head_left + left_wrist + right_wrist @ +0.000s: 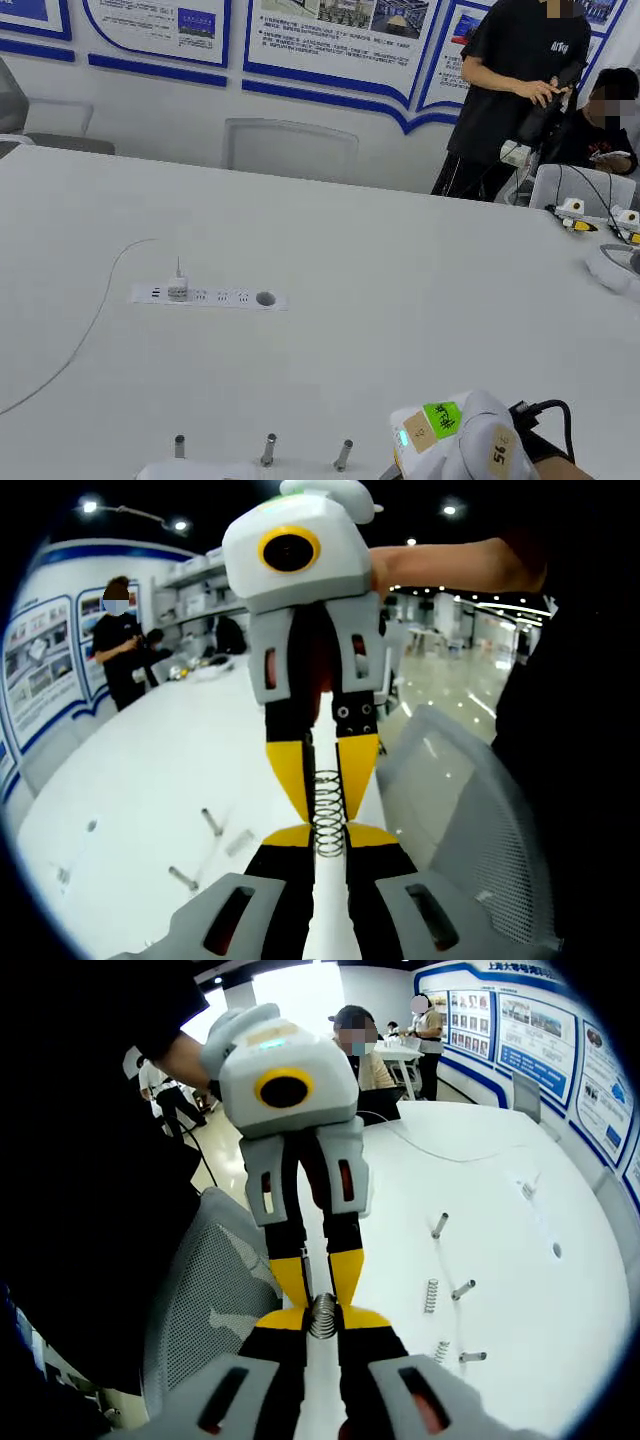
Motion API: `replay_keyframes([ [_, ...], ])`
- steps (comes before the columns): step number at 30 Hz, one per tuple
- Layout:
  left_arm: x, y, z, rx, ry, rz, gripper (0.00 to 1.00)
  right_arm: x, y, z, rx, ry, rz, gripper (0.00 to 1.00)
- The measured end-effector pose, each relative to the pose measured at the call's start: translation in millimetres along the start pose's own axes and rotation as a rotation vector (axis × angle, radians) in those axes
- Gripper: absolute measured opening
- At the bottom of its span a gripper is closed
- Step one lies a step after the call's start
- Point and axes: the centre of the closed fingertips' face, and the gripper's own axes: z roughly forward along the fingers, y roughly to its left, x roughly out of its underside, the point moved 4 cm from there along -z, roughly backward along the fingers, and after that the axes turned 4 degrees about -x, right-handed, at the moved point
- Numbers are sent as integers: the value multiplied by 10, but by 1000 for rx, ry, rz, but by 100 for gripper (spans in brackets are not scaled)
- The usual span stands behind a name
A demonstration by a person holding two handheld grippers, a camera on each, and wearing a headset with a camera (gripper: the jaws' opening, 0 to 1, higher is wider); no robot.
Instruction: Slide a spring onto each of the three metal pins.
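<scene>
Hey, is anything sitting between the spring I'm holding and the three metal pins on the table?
Nothing upright blocks it. The spring is held near the edge of the table, whose bare top runs to the pins. Only two loose springs lie flat on it, just short of two pins.

Working in an open-plan tech lab or demo office, sitting at a long white meeting table [400, 300] with a built-in power strip [205, 296], facing blue-trimmed display boards [335, 30], backing onto a mesh office chair [470, 810], sharing the hall with other people [510, 90] handling equipment.
</scene>
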Motion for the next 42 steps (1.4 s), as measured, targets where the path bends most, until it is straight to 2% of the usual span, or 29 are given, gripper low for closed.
replay_keyframes([
  [9, 117, 29, -114, -26, 11, -36, 11, -91, -29, 131, -7, -2, -9, 12],
  [16, 257, 68, -223, -60, 22, -74, 12, -173, -70, 194, -18, -10, -19, 12],
  [26, 512, 198, -383, -158, 29, -171, 17, -190, -203, 290, -8, 11, 0, 12],
  [30, 612, 273, -448, -201, 17, -233, 18, -191, -242, 336, -14, 18, 8, 12],
  [37, 784, 393, -555, -280, 30, -290, 25, -94, -341, 430, -8, 54, 21, 12],
  [42, 900, 446, -617, -318, 39, -324, 26, -108, -400, 454, -6, 62, 20, 12],
])
